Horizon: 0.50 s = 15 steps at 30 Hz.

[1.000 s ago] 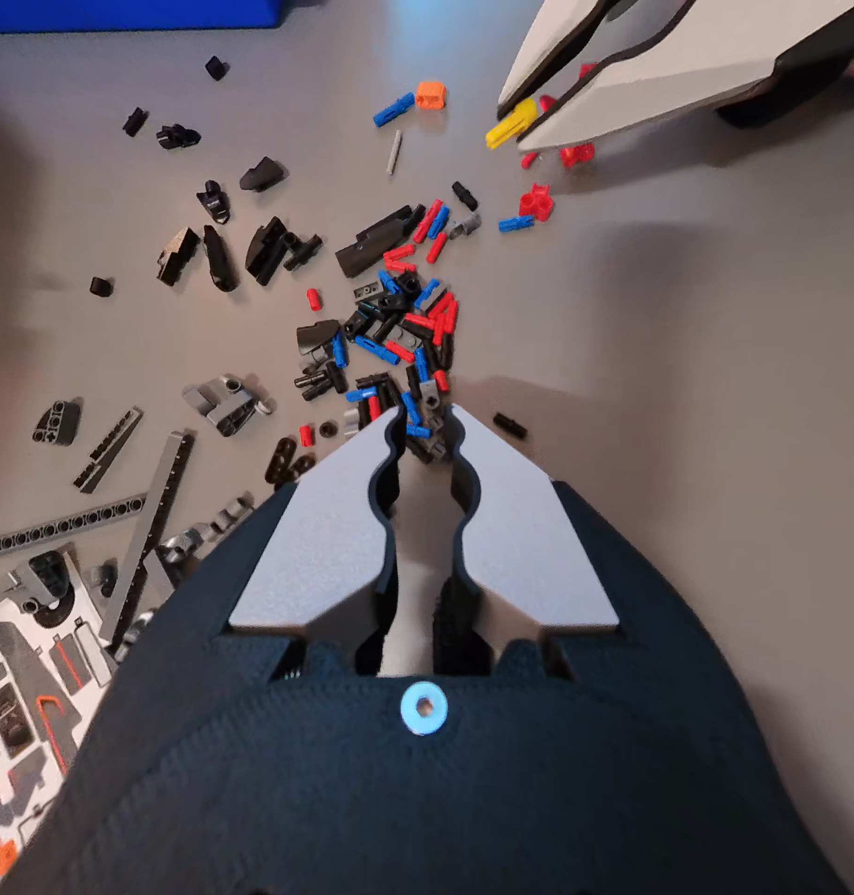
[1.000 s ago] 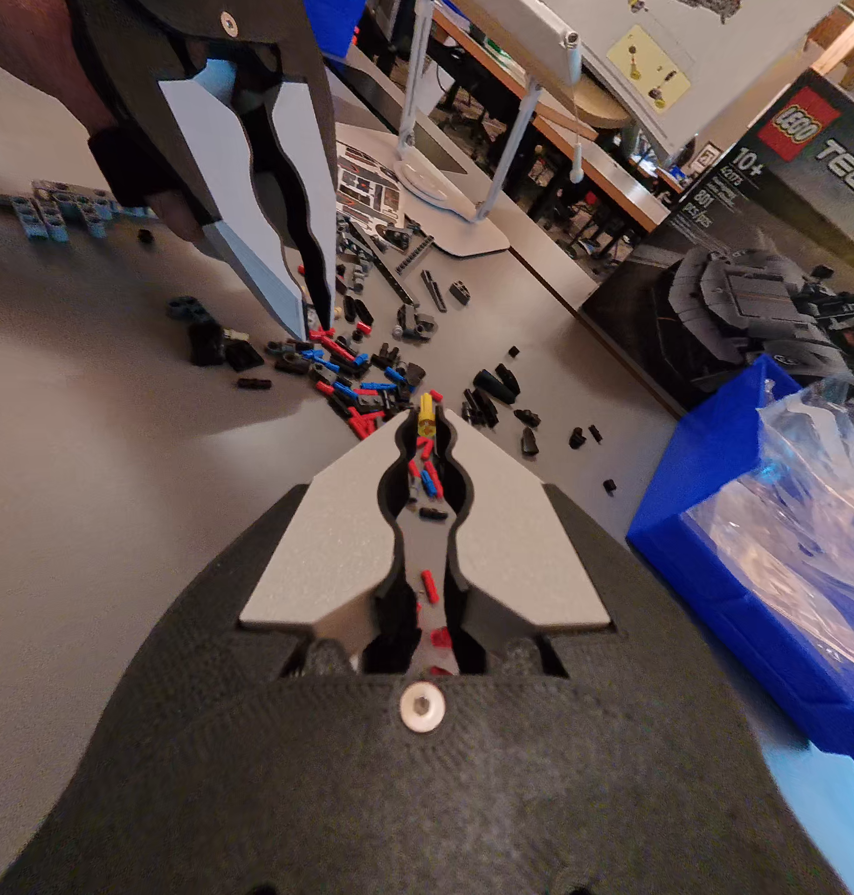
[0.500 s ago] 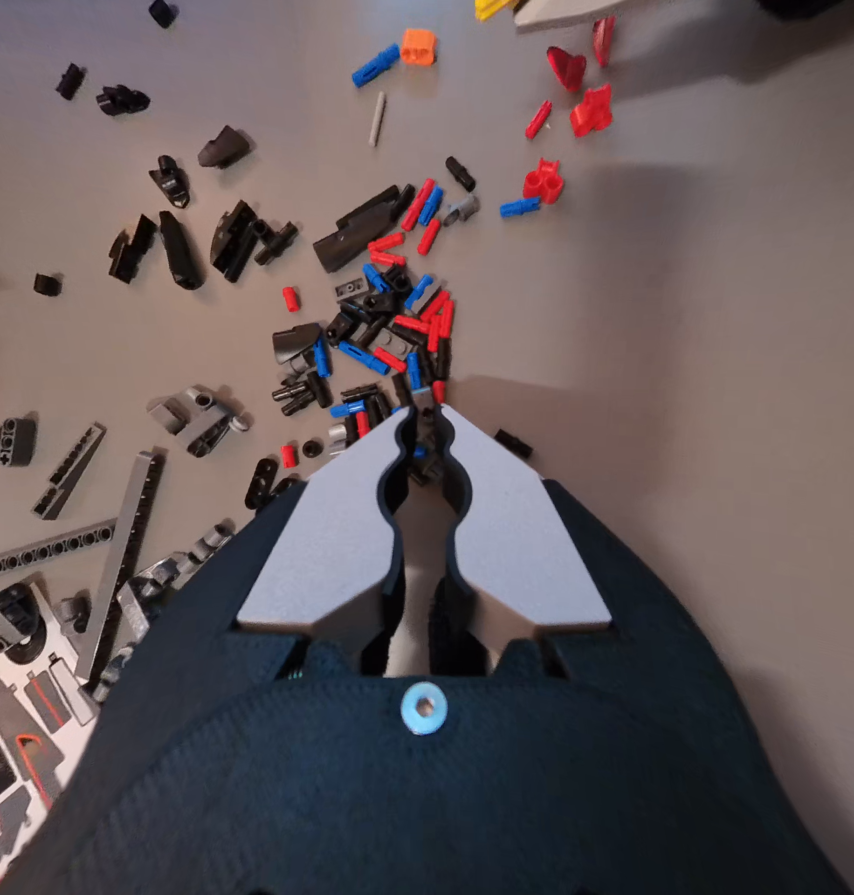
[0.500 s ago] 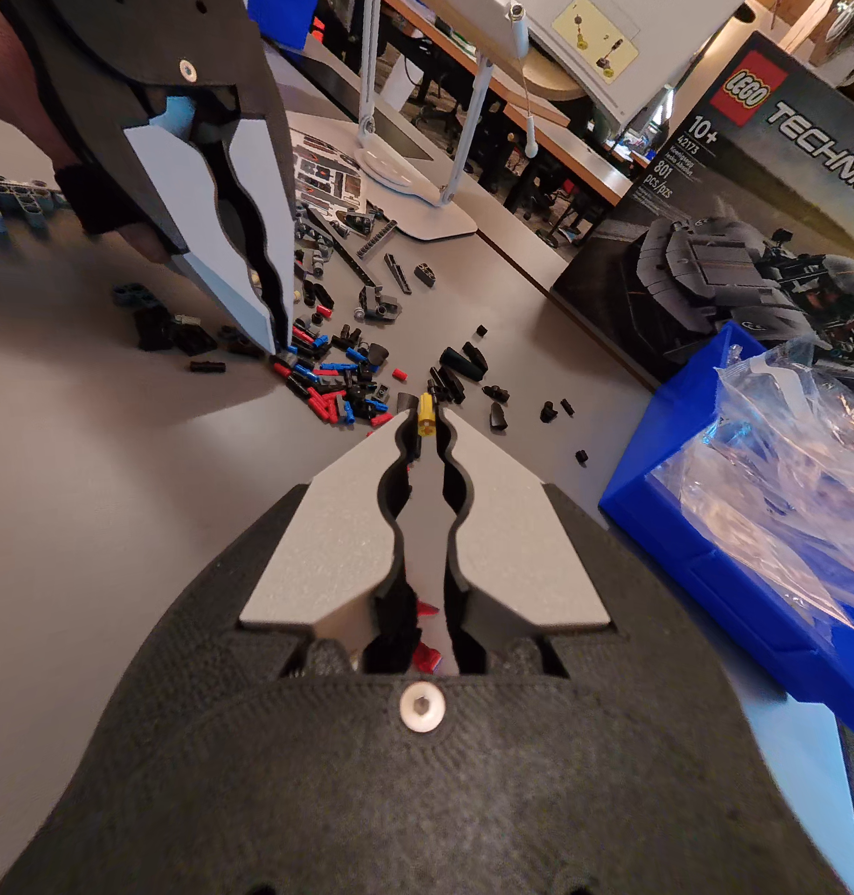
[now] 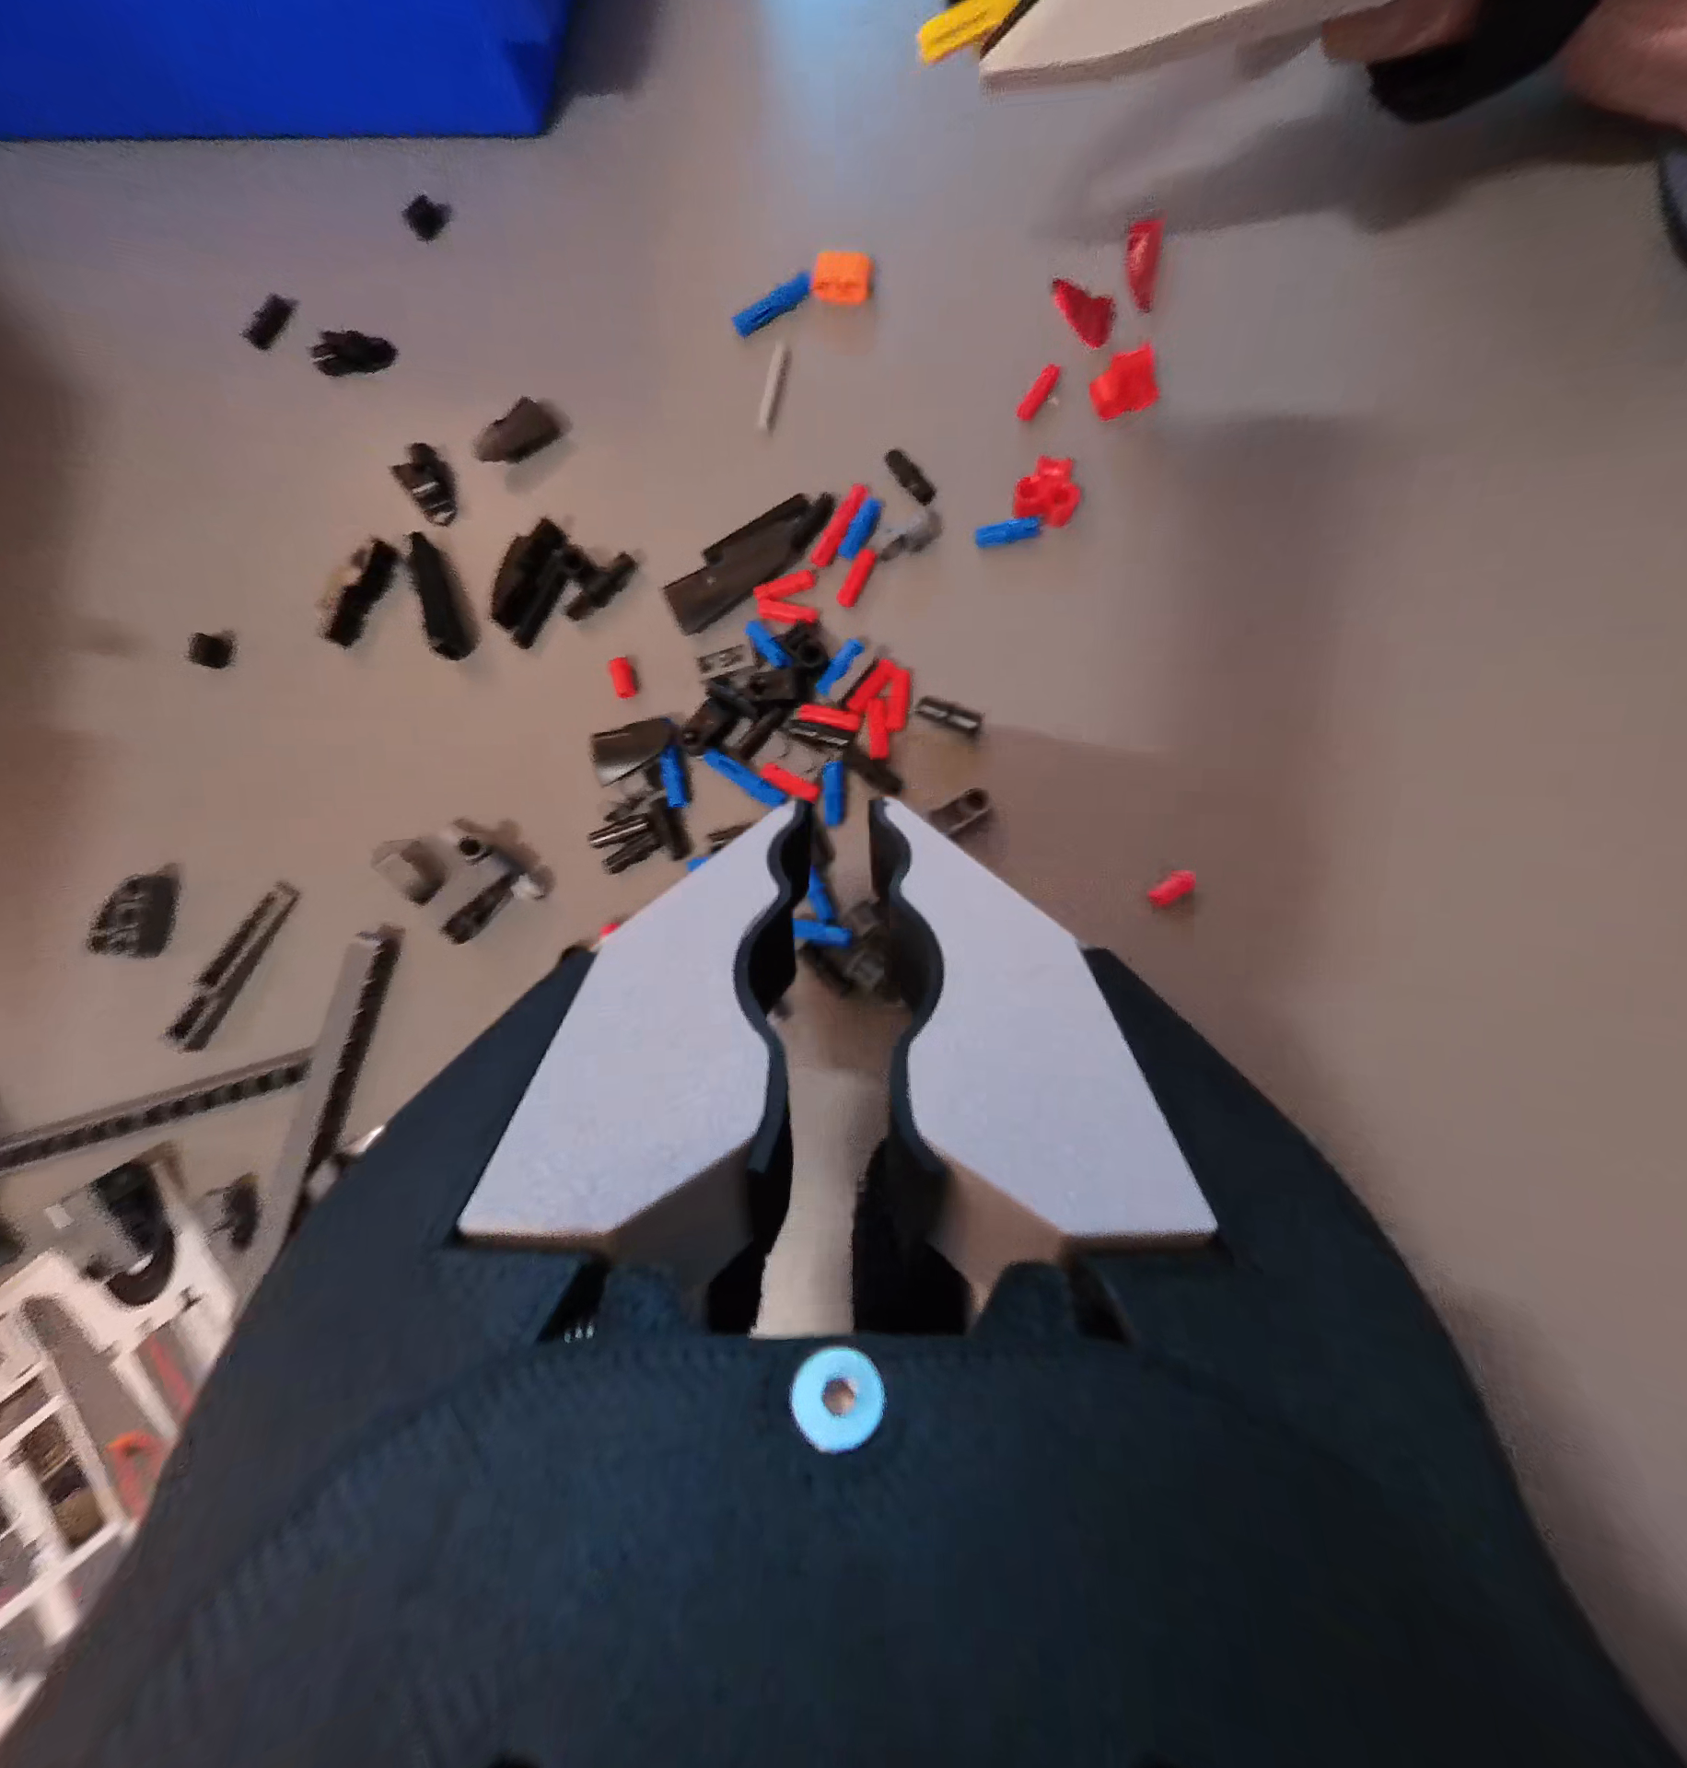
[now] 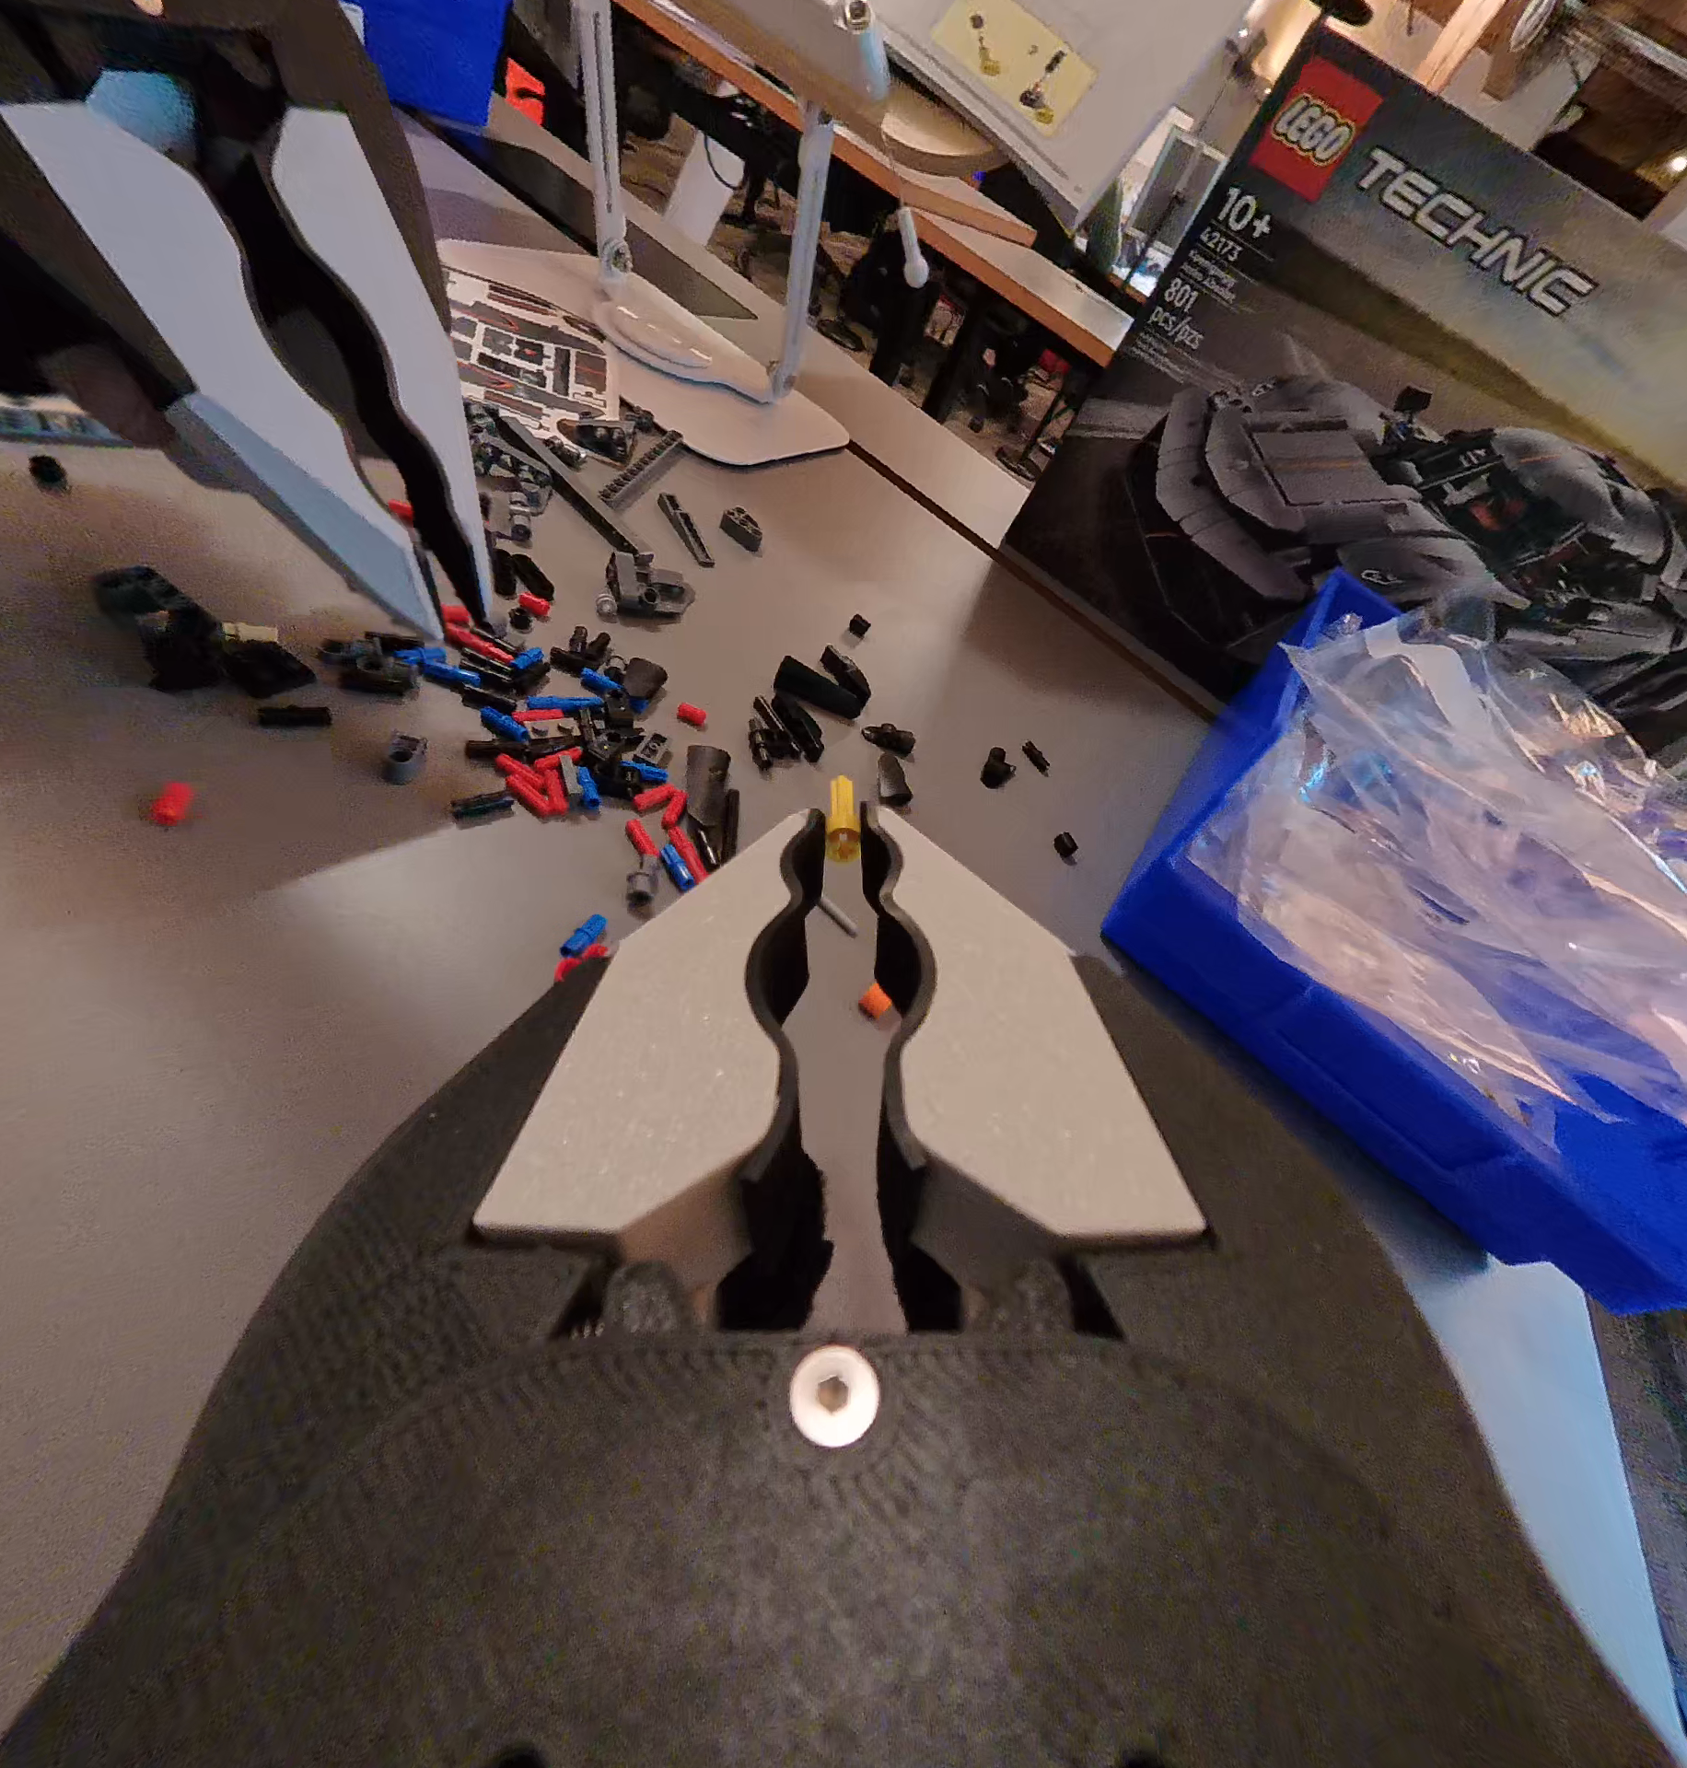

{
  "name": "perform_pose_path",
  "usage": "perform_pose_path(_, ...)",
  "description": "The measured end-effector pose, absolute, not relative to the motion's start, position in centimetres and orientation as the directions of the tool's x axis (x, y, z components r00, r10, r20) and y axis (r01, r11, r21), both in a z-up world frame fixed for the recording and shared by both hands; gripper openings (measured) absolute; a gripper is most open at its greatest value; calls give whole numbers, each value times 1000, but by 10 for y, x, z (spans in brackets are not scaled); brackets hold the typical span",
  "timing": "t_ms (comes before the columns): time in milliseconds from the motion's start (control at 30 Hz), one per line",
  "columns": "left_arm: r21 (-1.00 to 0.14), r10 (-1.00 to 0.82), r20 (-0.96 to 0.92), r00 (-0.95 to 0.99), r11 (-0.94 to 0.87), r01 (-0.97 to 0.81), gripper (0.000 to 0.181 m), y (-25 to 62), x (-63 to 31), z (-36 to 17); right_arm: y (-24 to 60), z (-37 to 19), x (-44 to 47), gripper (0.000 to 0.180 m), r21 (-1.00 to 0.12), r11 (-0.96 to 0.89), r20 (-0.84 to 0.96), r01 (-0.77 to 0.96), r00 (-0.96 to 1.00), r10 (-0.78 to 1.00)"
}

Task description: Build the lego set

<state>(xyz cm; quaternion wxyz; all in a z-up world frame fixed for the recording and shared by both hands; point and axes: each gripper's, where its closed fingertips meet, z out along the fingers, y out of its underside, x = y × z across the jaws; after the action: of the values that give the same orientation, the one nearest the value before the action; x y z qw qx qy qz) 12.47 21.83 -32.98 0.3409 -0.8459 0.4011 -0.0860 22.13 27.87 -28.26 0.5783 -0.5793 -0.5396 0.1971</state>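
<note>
A: Where do the right tongs (image 6: 842,830) sit?
B: Above the grey table (image 6: 132,1005), pinching a yellow pin (image 6: 841,815) at the very tips — the pin pokes out past them toward the far side.
A: And the left tongs (image 5: 835,813)?
B: Slightly spread, nothing between them; their tips hang just over the near edge of the pile of red, blue and black pins (image 5: 801,698). In the right wrist view they come down from the upper left onto that pile's far left edge.
A: Anything else?
B: A blue bin (image 6: 1395,1081) with clear plastic bags (image 6: 1490,842) at the right, the set's box (image 6: 1375,402) standing behind it — and an orange piece (image 5: 842,277) lying far beyond the pile.
</note>
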Motion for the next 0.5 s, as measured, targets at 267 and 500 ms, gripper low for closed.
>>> perform_pose_path(267,-638,-601,-208,771,-514,-573,9,221,48,-304,283,-282,226,4,-890,236,380,389,351,856)
perform_pose_path(500,-609,-517,-247,820,-575,-546,6,210,-12,-292,283,-283,227,3,-891,235,379,390,349,857)
